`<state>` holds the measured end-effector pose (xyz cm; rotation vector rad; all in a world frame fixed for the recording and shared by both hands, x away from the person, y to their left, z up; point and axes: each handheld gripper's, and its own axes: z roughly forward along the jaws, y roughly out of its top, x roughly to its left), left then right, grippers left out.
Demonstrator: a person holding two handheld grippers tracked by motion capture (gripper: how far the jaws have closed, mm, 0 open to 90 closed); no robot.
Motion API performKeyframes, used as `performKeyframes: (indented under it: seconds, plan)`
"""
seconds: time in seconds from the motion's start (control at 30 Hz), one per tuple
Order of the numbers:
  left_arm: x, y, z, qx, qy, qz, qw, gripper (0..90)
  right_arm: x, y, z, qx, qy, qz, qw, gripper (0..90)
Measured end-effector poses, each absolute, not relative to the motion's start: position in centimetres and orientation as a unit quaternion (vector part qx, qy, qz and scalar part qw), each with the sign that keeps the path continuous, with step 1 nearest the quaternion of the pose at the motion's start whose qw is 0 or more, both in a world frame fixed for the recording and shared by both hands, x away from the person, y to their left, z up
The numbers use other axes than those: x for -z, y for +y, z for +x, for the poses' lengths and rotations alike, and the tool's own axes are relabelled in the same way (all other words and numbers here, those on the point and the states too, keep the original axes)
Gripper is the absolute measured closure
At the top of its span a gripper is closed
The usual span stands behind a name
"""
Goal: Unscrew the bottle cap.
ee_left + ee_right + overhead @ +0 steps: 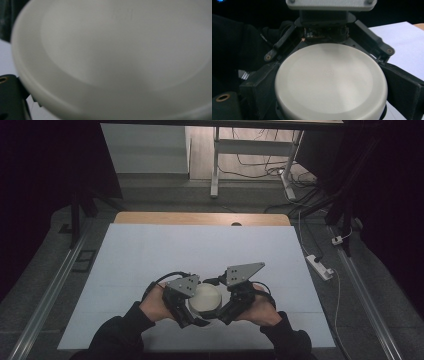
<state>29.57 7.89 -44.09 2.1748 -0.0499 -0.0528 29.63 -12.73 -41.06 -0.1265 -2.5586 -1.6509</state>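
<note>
Smooth, matte and round, a cream-white lid (330, 82) with a softly curved rim sits near the front edge of the pale table (150, 255). Left gripper (192, 316) clamps its sides between black jaws; whether the right gripper (220, 316) grips, I cannot tell.

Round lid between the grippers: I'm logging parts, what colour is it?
Plain off-white lid, no pattern; right gripper view.

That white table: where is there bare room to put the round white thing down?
Most of the white table is bare: the whole stretch from the grippers to the far wooden edge, and both sides. It is crowded only near the front, where the left gripper and right gripper flank the round white lid.
</note>
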Motion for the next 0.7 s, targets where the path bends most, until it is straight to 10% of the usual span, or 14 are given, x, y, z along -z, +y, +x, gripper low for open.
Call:
performKeyframes:
  seconds: [0.7]
  plan:
    - [44.5, 8.8, 30.8, -0.008, 0.047, 0.887, 0.459, 6.7, 40.3, -13.6, 30.0, 0.555, -0.826, -0.096, -0.014, 7.5]
